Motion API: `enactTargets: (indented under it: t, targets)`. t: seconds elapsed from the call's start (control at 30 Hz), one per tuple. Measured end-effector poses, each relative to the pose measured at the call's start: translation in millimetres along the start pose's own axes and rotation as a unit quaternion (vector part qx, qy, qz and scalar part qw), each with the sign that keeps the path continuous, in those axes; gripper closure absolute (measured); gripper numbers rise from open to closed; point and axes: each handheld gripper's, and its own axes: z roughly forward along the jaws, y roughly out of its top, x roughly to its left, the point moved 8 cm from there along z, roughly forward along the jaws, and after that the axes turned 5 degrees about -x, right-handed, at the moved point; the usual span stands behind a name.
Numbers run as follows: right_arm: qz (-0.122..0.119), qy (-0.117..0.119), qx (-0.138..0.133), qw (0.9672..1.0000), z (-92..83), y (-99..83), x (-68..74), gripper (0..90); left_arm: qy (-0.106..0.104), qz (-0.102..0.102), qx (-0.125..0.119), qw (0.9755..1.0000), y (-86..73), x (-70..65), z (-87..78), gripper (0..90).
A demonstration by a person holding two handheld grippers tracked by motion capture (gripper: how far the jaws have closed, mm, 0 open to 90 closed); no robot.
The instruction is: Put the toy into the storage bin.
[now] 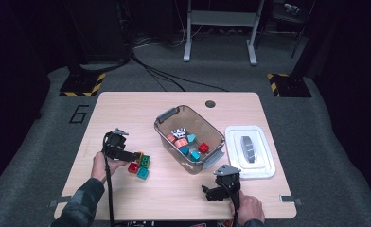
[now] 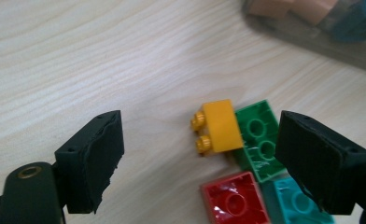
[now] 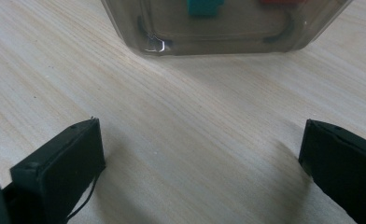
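Left tongs (image 2: 200,154) low over the pale wooden counter (image 1: 127,109), jaws spread wide, nothing pinched. Between them: a small yellow plastic brick (image 2: 218,127) lying on its side, studs toward the left jaw, touching neither pad. Just beside it a green brick (image 2: 258,140), hollow side up, touching the yellow one. Nearer the camera a red brick (image 2: 235,203) and a teal brick (image 2: 295,205), both upturned, the teal partly under the right jaw. In the high view this cluster sits left of a clear plastic bin (image 1: 189,138) holding more coloured bricks.

Right tongs (image 3: 202,158) rest near the counter's front edge, jaws wide apart, bare wood between, facing the bin's wall. A white lid (image 1: 250,151) lies right of the bin.
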Motion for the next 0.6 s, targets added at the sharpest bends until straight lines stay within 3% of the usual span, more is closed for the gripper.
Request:
enactTargets:
  t: [0.1, 0.27, 0.4, 0.6]
  targets:
    - [0.0, 0.0, 0.0, 1.0, 0.0, 0.0, 0.0, 0.0, 0.001, -0.009, -0.003, 1.0, 1.1, 3.5, 6.3, 25.6]
    - [0.001, 0.0, 0.0, 1.0, 0.0, 0.1, 0.2, 0.0, -0.015, -0.009, 0.0, 0.9998, 2.3, -0.9, 12.8, 34.0]
    - [0.001, 0.0, 0.0, 1.0, 0.0, 0.1, 0.2, 0.0, -0.012, -0.012, 0.007, 0.9998, 0.9, -3.3, 16.1, 43.8]
    - [0.005, -0.001, -0.001, 1.0, 0.2, 0.4, 0.6, 0.0, -0.02, 0.002, 0.012, 0.9997, -2.4, -4.1, 19.0, 60.5]
